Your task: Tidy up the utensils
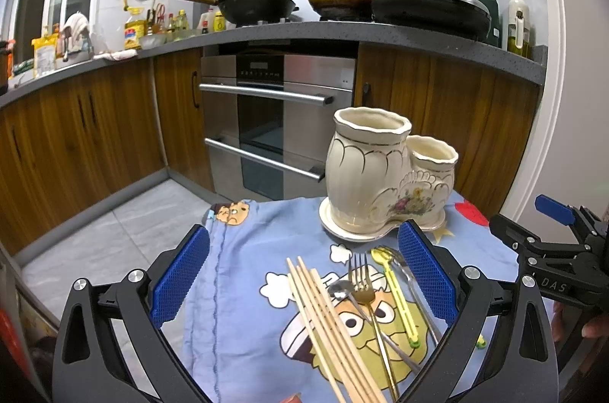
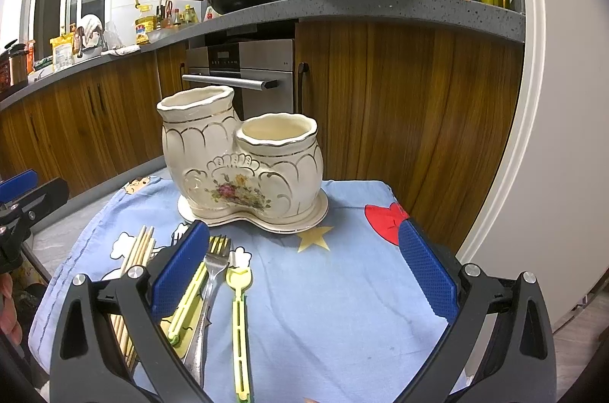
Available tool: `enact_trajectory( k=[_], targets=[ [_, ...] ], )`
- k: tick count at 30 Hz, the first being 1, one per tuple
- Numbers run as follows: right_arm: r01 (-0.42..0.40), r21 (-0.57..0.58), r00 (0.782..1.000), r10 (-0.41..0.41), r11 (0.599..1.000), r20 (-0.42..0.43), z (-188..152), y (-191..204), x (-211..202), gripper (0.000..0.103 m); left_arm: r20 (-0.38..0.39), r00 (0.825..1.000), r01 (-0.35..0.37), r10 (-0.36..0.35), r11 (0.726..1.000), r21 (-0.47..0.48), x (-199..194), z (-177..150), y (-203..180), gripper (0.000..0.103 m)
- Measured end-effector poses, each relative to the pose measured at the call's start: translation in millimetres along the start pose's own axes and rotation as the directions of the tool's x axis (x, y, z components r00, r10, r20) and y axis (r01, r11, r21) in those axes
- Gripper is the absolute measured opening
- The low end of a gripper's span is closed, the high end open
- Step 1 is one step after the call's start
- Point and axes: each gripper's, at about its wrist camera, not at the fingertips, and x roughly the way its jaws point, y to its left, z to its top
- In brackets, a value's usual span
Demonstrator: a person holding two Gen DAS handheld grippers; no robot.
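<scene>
A cream ceramic utensil holder (image 1: 384, 174) with two joined pots, a tall one and a shorter one, is seen standing upright on its own saucer at the far side of a surface covered by a blue cartoon-print cloth (image 1: 251, 327). Both pots are seen to be empty from the right wrist view (the tall pot's inside is only partly shown).

On the near side of the holder, the utensils are laid flat on the cloth. A bundle of wooden chopsticks (image 1: 327, 323) is placed furthest from the holder's short pot, with a gold-handled fork (image 1: 365, 292) beside it, crossed over a silver spoon (image 1: 340, 290). A yellow-green spoon (image 1: 396, 292) and a silver-handled utensil (image 1: 415, 292) are placed nearest the short pot's side. In the right wrist view, a yellow-green fork (image 2: 239, 311) is shown lying just beside a silver fork (image 2: 213, 273), on the near side of the holder.

The left tool (image 1: 304, 273) is held spread wide above the utensils, with nothing pinched. The right tool (image 2: 304, 273) is likewise spread, nothing between its blue pads (image 2: 426, 269), and is held over bare cloth on the near side of the holder.
</scene>
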Motion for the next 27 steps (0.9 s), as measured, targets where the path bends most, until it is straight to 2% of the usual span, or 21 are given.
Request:
enact_trajectory(
  k=[18,27],
  targets=[
    [0.001,0.001,1.000,-0.001,1.000,-0.008,-2,-1,5,0.098,-0.005,1.000,-0.003,0.003,1.000,0.004,2,-2,1,0.098],
    [-0.001,0.009,1.000,0.001,1.000,-0.024,-7,-5,10,0.098,-0.040,0.999,-0.027,0.026,1.000,-0.005,9,-8,6,0.098]
  ],
)
